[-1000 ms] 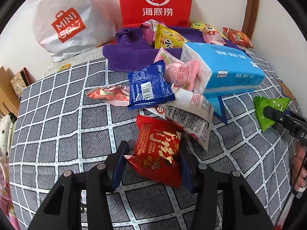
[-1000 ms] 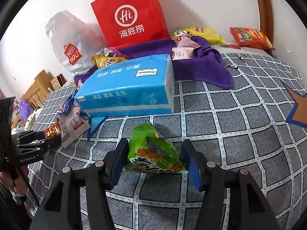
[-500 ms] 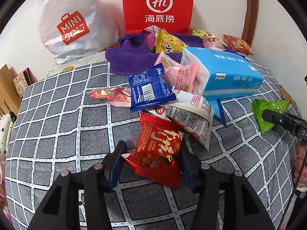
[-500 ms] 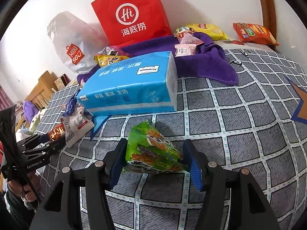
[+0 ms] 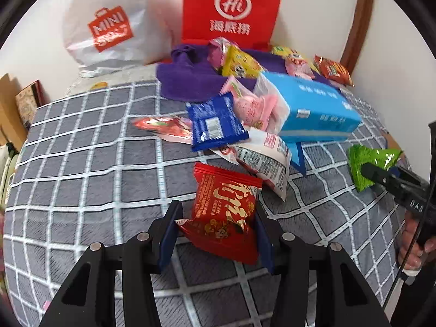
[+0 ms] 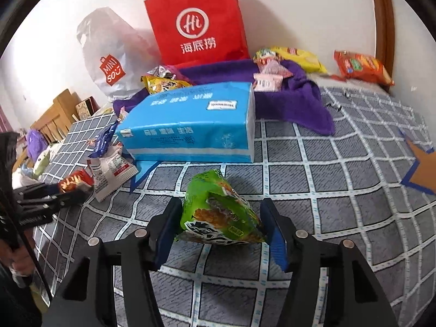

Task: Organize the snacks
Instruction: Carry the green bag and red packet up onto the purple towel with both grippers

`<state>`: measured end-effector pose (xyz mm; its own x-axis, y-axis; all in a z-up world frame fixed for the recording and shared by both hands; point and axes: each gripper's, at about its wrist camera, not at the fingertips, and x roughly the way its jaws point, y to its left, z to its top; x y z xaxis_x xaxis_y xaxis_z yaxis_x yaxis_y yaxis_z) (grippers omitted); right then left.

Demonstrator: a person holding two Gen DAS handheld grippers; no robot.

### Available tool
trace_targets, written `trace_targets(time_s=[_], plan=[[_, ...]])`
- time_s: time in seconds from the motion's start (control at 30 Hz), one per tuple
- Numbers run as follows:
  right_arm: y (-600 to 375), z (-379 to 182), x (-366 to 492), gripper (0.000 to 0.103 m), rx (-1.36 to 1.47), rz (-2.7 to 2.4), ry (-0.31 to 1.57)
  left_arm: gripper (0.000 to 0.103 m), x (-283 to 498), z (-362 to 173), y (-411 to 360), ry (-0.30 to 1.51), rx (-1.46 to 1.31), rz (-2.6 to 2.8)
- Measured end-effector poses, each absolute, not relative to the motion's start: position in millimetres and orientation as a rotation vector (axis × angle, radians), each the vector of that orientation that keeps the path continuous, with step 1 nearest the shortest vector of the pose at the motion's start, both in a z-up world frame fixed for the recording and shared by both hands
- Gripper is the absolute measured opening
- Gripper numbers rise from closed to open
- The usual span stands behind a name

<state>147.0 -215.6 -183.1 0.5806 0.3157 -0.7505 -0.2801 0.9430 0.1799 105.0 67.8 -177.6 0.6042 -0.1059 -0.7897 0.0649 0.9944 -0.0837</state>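
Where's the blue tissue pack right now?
The blue tissue pack lies mid-frame in the right wrist view, on the checked blanket, just in front of the purple towel, behind the green snack packet.

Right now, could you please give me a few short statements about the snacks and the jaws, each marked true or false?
1. The left gripper has its jaws closed on a red snack packet. True.
2. The right gripper holds a blue packet. False: it holds a green snack packet.
3. The blue tissue pack lies on the grid-patterned cover. True.
4. The red paper bag lies flat. False: it stands upright against the wall.
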Motion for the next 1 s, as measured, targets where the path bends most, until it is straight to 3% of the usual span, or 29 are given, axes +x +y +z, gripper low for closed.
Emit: trace_targets(time_s=[0.47,1.0], plan=[[-223,-129,136,0.059,0.059,0.292,0.842,0.048,92,-123,47,0.841,-0.076,-0.146],[-223,-51,175,0.059,0.006,0.257,0.755,0.048,144,-69,8,0.808,-0.103,-0.197]])
